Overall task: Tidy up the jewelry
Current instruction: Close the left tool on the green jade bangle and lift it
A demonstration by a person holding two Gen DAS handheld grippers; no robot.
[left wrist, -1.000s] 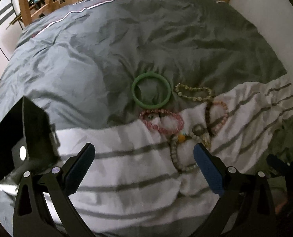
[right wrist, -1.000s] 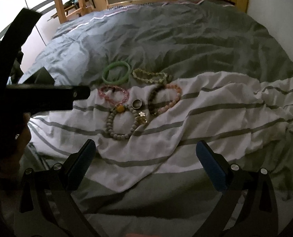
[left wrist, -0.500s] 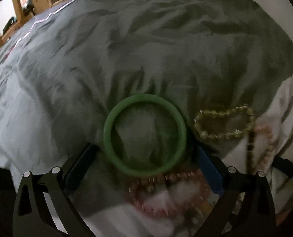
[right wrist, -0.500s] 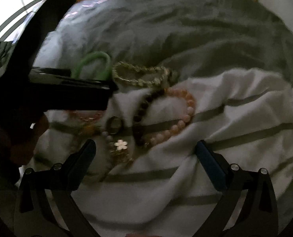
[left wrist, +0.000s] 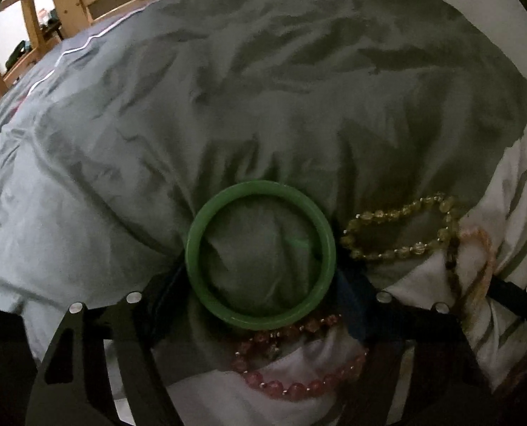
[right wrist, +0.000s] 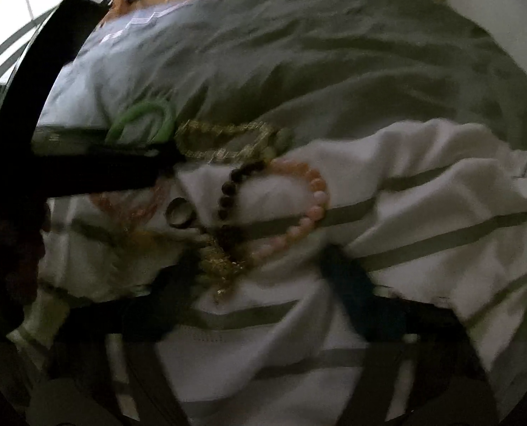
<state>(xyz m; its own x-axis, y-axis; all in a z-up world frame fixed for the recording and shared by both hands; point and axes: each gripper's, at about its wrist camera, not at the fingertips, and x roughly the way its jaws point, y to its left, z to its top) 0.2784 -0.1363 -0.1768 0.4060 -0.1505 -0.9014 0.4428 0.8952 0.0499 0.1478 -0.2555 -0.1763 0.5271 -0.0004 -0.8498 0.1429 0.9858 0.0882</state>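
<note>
A rumpled grey duvet [left wrist: 228,99] fills the bed, and over its near edge lies a white blanket with grey stripes [right wrist: 423,213]. All the jewelry sits where grey meets white.

Down comes the left gripper [left wrist: 259,285], its jaws just closing in around the smooth green bangle [left wrist: 260,254], which lies flat on the grey duvet; the blue pads sit tight against the ring on either side, clamped on it as far as this view tells.

The right gripper [right wrist: 263,273] is over the striped blanket, jaws just narrowing too, partly apart, straddling a gold-coloured trinket cluster [right wrist: 220,262] and the near end of the pink-and-brown bead bracelet [right wrist: 298,209]. The picture is smeared, so whether the pads touch anything I cannot tell.

Just right of the bangle is a pale yellow crystal bead bracelet [left wrist: 401,227]; touching its near rim, a pink faceted bead bracelet [left wrist: 298,369]. A small metal ring [right wrist: 179,213] rests left of the brown beads.
</note>
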